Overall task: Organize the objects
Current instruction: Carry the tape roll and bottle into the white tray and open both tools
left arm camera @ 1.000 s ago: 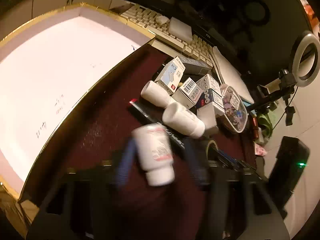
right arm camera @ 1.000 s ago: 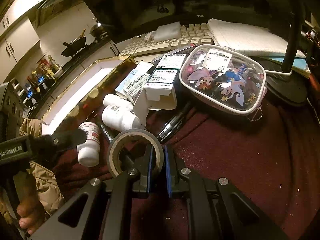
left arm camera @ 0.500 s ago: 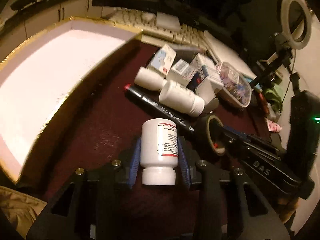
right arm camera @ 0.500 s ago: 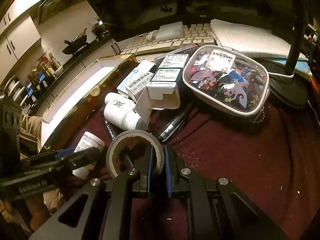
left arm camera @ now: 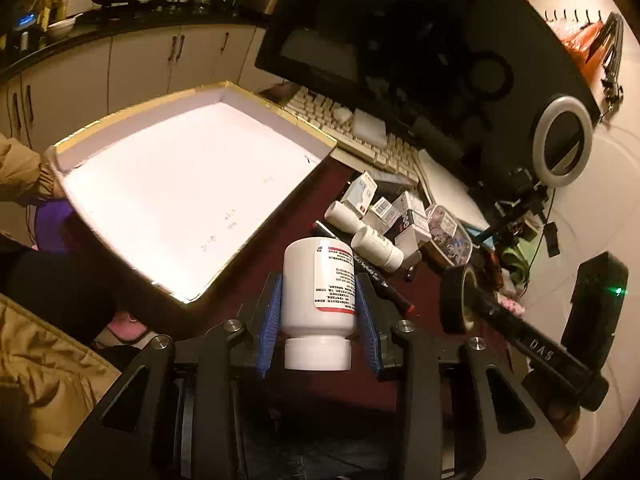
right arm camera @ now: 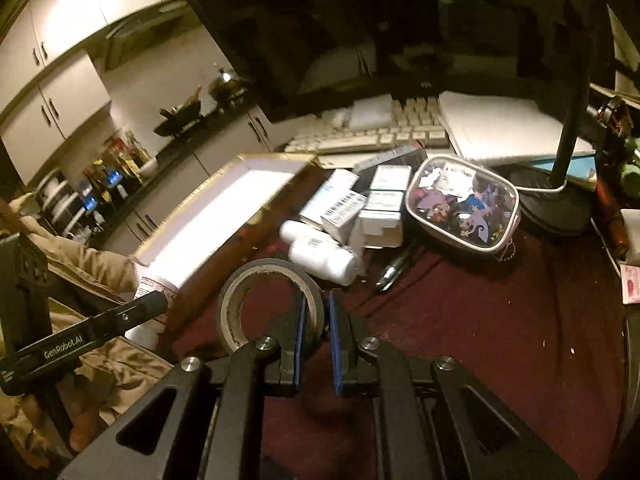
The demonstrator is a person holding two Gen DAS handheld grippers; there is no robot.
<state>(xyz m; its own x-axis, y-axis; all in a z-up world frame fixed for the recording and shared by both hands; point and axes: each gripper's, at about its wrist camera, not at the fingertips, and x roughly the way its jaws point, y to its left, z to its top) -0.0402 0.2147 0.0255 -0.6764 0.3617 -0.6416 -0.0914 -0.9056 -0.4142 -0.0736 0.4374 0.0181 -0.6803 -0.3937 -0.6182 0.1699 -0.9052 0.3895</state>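
Above the desk's near edge, the left tool [left arm camera: 319, 308] grips a white pill bottle [left arm camera: 318, 286] cap-down beside the shallow white box [left arm camera: 180, 184]. The right tool [right arm camera: 315, 330] pinches a tape roll [right arm camera: 272, 300]. A tilt could let the smooth bottle slip.

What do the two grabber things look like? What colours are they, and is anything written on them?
Both are black, with angled struts and round silver screws. The left gripper has ribbed blue pads; the right gripper has thin blue ones. White letters say "GenRobot.AI" on the left, "DAS" on the right. A tan puffy sleeve shows.
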